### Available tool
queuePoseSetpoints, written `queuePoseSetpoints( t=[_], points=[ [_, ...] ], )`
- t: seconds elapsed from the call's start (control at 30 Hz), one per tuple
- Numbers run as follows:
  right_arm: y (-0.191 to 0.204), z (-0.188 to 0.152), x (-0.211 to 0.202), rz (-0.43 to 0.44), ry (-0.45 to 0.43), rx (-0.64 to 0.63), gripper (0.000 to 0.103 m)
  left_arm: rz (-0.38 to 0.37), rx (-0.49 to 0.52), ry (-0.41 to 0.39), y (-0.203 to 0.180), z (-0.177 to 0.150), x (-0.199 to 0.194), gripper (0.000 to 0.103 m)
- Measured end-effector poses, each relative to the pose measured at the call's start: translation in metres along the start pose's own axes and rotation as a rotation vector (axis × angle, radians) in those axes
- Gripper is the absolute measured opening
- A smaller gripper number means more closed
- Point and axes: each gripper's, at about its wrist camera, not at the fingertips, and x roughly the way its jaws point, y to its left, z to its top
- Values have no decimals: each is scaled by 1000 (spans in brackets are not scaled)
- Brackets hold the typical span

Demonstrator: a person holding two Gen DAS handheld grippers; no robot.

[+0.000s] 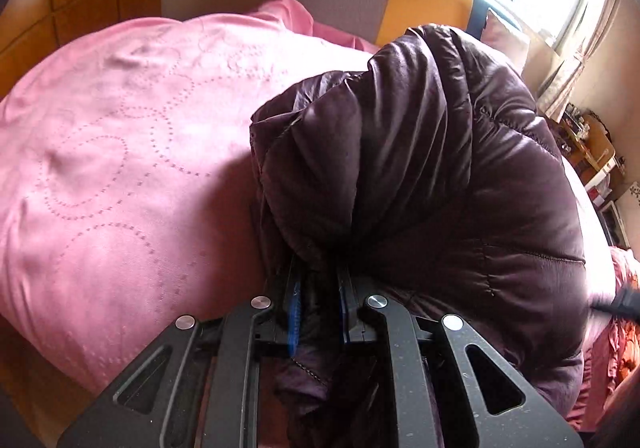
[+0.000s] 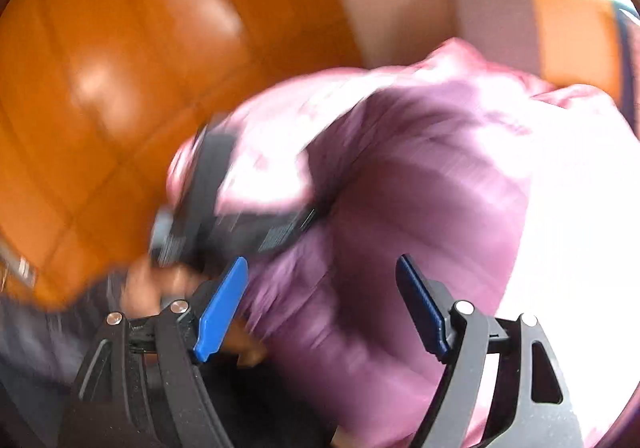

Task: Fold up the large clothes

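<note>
Left gripper clamped nearly shut on a fold of dark purple puffer jacket heaped on the pink bedspread, right gripper spread wide and empty over blurred purple fabric, the other gripper and a hand just beside.

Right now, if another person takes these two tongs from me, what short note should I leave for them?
Left tongs: shut on a bunch of the dark purple puffer jacket, holding that part of it above the pink bedspread.
Right tongs: open, nothing between the blue pads; the view is blurred, with jacket fabric just ahead.
Done: one part of the jacket gathered and folded over itself.
Left: take a second hold with the right tongs, lay the jacket flat on the bedspread, finish the folds. How many folds remain I cannot tell.
</note>
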Motion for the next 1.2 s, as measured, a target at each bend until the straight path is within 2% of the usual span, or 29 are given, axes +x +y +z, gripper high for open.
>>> queuePoseSetpoints(
  t=[0.1, 0.13, 0.23, 0.37, 0.53, 0.87, 1.03, 1.1, 1.2],
  points=[
    [-20, 41, 5, -95, -67, 63, 81, 21, 4, -27, -5, -3, -3, 12],
    [-26, 52, 11, -103, -67, 81, 81, 25, 4, -35, -6, -4, -4, 12],
    [-26, 77, 50, -148, -35, 99, 81, 35, 20, -47, -8, -10, -6, 12],
    [-35, 90, 89, -222, 20, 87, 81, 39, 32, -57, -7, -13, -9, 12],
    [-34, 70, 140, -243, 75, 109, 84, 57, 53, -78, -13, -21, -8, 12],
    [-33, 57, 182, -309, 130, 70, 90, 99, 55, -102, -17, -35, -10, 12],
    [-37, 55, 182, -295, 131, 81, 90, 121, 39, -108, -17, -38, -16, 12],
    [-38, 56, 175, -275, 116, 94, 92, 156, 53, -116, -21, -36, -18, 17],
    [-37, 58, 154, -232, 79, 104, 101, 164, 52, -120, -22, -37, -24, 18]
  ],
)
